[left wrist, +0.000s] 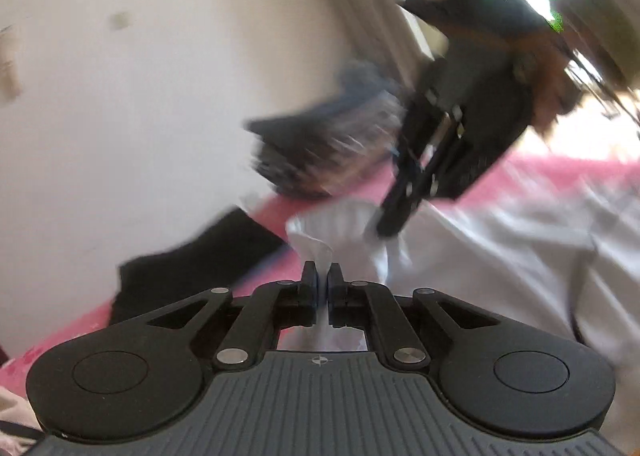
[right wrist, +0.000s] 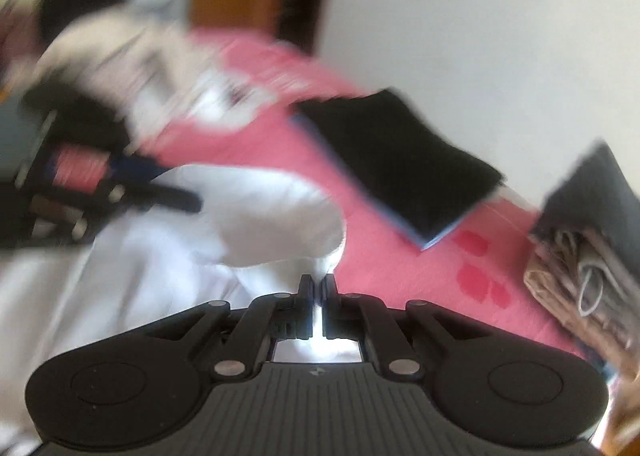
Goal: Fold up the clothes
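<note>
A white garment (left wrist: 500,248) lies spread over the pink bedsheet (left wrist: 532,172), blurred in both views. My left gripper (left wrist: 322,276) is shut on a bunched edge of this white garment, with cloth showing between its pads. The right gripper (left wrist: 390,222) comes down from the upper right onto the same edge, a little further along. In the right wrist view my right gripper (right wrist: 318,284) is shut on a fold of the white garment (right wrist: 256,212), and the left gripper (right wrist: 188,200) reaches in from the left.
A folded black garment (right wrist: 400,164) lies on the pink bedsheet (right wrist: 400,276) to the right. A stack of folded clothes (right wrist: 588,248) sits at the far right near the white wall (right wrist: 480,16). More crumpled light clothes (right wrist: 140,72) are piled at the back left.
</note>
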A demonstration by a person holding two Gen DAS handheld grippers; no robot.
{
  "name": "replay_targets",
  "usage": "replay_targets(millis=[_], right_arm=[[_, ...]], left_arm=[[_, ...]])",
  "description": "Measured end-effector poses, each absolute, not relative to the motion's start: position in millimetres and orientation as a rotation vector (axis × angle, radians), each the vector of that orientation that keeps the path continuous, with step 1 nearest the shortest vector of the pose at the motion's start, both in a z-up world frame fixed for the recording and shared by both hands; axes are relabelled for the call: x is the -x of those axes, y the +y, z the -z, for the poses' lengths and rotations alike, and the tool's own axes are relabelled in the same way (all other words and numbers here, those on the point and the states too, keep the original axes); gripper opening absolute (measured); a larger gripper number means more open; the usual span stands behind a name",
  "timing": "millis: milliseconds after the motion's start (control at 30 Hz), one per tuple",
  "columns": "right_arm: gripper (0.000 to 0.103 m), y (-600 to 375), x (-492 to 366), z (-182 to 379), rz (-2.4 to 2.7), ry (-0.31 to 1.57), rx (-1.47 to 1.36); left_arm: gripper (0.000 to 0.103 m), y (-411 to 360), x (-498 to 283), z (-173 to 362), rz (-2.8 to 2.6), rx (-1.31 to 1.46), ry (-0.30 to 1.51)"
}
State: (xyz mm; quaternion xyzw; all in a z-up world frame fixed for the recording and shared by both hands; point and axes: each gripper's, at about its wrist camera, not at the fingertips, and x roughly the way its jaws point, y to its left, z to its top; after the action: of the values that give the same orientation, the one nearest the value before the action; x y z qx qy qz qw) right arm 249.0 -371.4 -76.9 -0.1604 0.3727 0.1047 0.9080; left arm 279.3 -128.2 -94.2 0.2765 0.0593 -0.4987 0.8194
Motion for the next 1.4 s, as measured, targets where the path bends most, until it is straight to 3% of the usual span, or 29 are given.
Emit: replay_targets(millis=[33,100,167,300,467,500,533,567,667,967,1200,1300,1367,1400], right_arm=[[0.005,-364.0,-239.3,83.8,-0.244,0.798,0.395],[0.012,-351.5,-221.3,98.2,-0.286,0.853,0.506],[0.025,-342.7,-210.7,111.7,-0.286,0.902,0.575],[0.026,-360.8,-199.3,104.7,-0.243,0.924,0.409],[0.029,-407.4,-204.9,82.1,-0.160,0.923,-0.042],[0.033,-417.3,-207.5,80.1,-0.149,0.919,-0.146],[0.047,-425.7,-210.1,78.3,-0.141,0.914,-0.256],[0.054,-432.3,-214.7,77.5,-0.123,0.903,-0.355],[0.060,-446.6,-229.7,83.7,-0.041,0.903,-0.580],[0.060,-458.7,-262.8,125.3,0.159,1.038,-0.828],[0.056,-459.0,-268.8,139.5,0.166,1.041,-0.879],[0.045,-459.0,-269.2,140.7,0.161,1.029,-0.878],[0.019,-458.4,-268.8,141.9,0.158,1.022,-0.862],[0.015,-457.8,-268.7,142.7,0.158,1.020,-0.850]], left_arm=[[0.012,-124.5,-272.4,100.6,1.077,-0.628,0.141],[0.033,-117.1,-265.3,107.1,1.071,-0.660,0.184],[0.038,-109.8,-258.2,113.7,1.064,-0.691,0.227],[0.054,-90.2,-256.6,105.7,1.053,-0.622,0.313],[0.054,-66.1,-277.6,82.5,0.995,-0.351,0.470],[0.054,-64.3,-285.0,78.9,0.989,-0.267,0.507],[0.054,-63.4,-293.1,77.9,0.980,-0.182,0.552],[0.054,-65.6,-304.0,77.9,0.967,-0.098,0.617],[0.054,-80.1,-331.6,86.9,0.861,0.041,0.797],[0.053,-102.0,-370.2,115.6,0.667,0.185,1.080],[0.032,-96.0,-378.0,123.3,0.623,0.237,1.064],[0.021,-94.8,-378.1,123.7,0.625,0.246,1.041],[0.015,-96.2,-379.0,123.5,0.628,0.247,1.013],[0.013,-98.4,-380.4,123.2,0.637,0.244,1.000]])
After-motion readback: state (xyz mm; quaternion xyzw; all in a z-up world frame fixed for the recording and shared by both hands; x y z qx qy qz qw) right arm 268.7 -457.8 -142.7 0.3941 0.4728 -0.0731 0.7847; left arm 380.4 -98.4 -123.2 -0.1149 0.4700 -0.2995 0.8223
